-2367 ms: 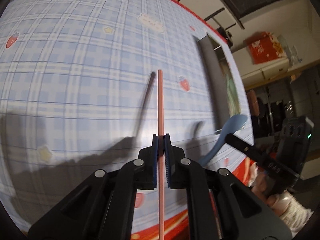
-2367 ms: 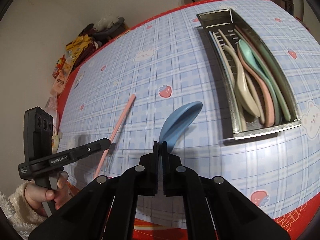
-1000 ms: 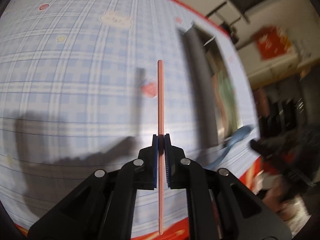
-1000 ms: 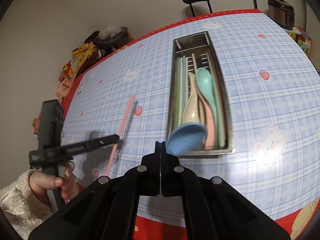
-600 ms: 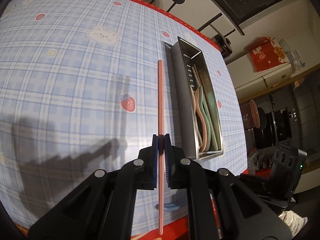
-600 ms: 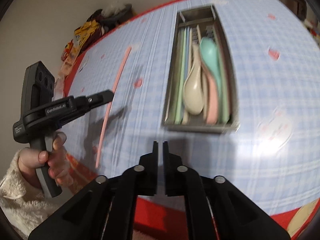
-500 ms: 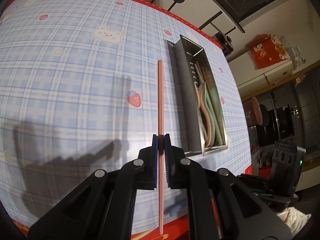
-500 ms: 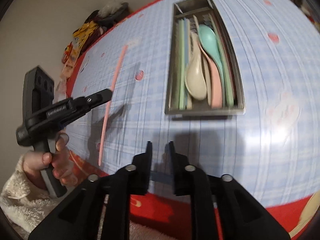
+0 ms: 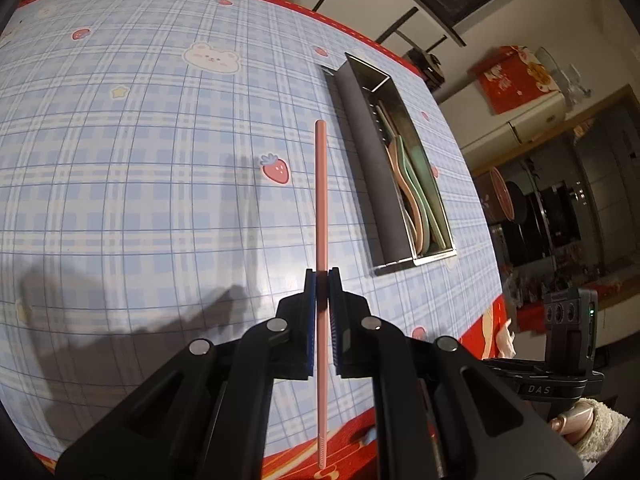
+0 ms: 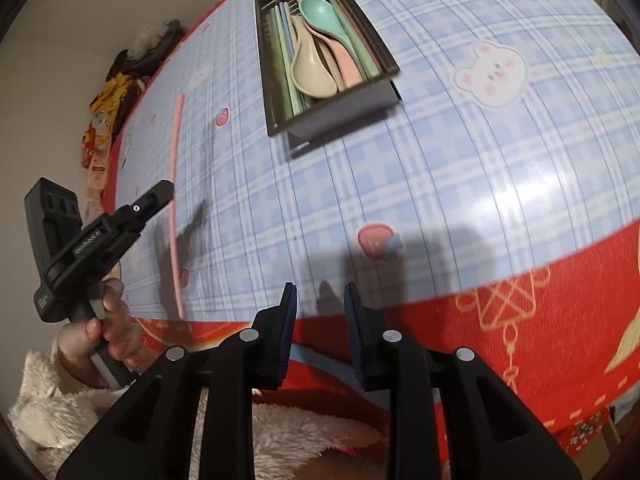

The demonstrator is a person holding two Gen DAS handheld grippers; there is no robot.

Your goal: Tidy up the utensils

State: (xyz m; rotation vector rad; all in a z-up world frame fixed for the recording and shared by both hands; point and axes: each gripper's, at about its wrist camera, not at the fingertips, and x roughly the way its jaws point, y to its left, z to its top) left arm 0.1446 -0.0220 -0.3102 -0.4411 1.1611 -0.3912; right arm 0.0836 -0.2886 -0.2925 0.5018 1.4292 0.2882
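Left tool (image 9: 322,276): closed on the pink chopstick (image 9: 321,200), gripped near mid-length; the stick runs straight up the centre of the left wrist view, tail end poking back past the pads toward the lower frame.
Right tool (image 10: 320,292): jaws have just been opening, nothing between the pads; it hangs over the red desk edge at lower centre of the right wrist view.
Blue spoon (image 10: 316,360): a blue shape shows behind the right tool's pads, low in frame below the desk edge; cannot tell whether it rests on anything.
Metal tray (image 9: 434,258): right of the chopstick in the left view, holding cream, pink and green spoons plus sticks.
Risk, spoon: looks released short of the tray; likely off the desk.
Risk, chopstick: long overhang either side of a narrow grip; it may pivot or catch the tray's near wall.
Risk, tray: crowded, so the stick may ride up over the spoons.
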